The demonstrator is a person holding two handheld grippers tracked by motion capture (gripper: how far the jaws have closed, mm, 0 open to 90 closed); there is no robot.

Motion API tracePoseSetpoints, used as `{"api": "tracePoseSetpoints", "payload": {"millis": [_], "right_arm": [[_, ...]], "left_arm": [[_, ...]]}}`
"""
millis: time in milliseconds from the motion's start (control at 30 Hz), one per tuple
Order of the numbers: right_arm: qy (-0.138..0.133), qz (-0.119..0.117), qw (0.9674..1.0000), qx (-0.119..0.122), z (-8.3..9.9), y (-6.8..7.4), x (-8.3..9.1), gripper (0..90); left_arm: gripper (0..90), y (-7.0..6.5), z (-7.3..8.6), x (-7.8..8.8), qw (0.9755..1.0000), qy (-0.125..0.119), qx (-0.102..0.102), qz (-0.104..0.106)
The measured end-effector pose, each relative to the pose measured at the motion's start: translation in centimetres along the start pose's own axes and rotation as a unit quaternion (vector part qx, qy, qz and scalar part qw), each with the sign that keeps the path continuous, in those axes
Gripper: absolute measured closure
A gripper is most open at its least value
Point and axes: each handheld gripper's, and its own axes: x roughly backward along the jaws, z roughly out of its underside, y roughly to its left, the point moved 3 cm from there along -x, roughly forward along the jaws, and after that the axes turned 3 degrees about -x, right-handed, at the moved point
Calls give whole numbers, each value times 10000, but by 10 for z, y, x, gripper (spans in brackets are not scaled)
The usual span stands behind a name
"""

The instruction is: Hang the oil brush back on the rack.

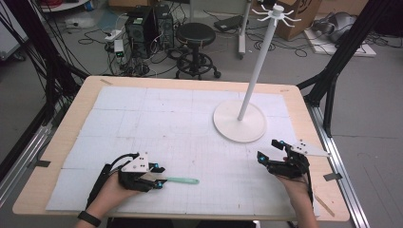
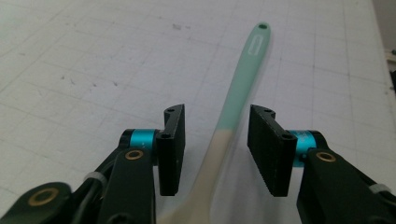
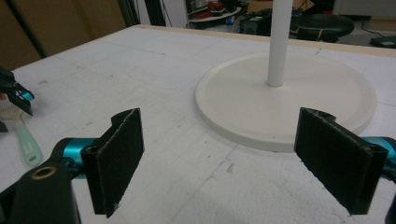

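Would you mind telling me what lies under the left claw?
Between the open left claw jaws lies a teal-and-cream spatula on the white mat. Its head end is hidden beneath the claw body.

High view: fixed above the near edge of the table (image 1: 62,142), facing forward and down, taking in the whole white mat (image 1: 157,128) and the floor beyond. Left gripper view: mounted low, close over the mat, looking along its own jaws and down the length of a teal-handled spatula (image 2: 236,95). Right gripper view: low, near mat level, facing the white hook stand (image 3: 280,88) at close range, workshop beyond. The spatula (image 3: 25,140) also appears at its left edge; all three views share it, and the high view shares the stand (image 1: 240,121).
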Motion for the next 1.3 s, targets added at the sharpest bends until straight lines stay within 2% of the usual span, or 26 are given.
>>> {"api": "tracePoseSetpoints", "payload": {"millis": [300, 400, 500, 867, 1133, 1300], "right_arm": [[-21, -21, 10000, -34, 0, 0, 1, 150], [-17, -17, 10000, -72, 0, 0, 2, 150], [-28, -11, 10000, -66, -1, 0, 1, 152], [-97, -26, 9999, -60, -2, 1, 1, 156], [-98, -10, 9999, -115, -2, 0, 3, 156], [-95, -9, 9999, -112, -2, -1, 3, 157]], "left_arm": [[710, 3, 1, 1, 9999, 1, 132, 59], [767, 2, 1, 1, 9999, 16, 58, 89], [776, 0, 0, 0, 10000, 26, 59, 36], [814, 0, -1, 1, 9999, 47, 57, 86], [825, 2, -1, 1, 9998, 12, 162, 141], [825, 4, -3, 6, 9995, -183, 240, 82]]}}
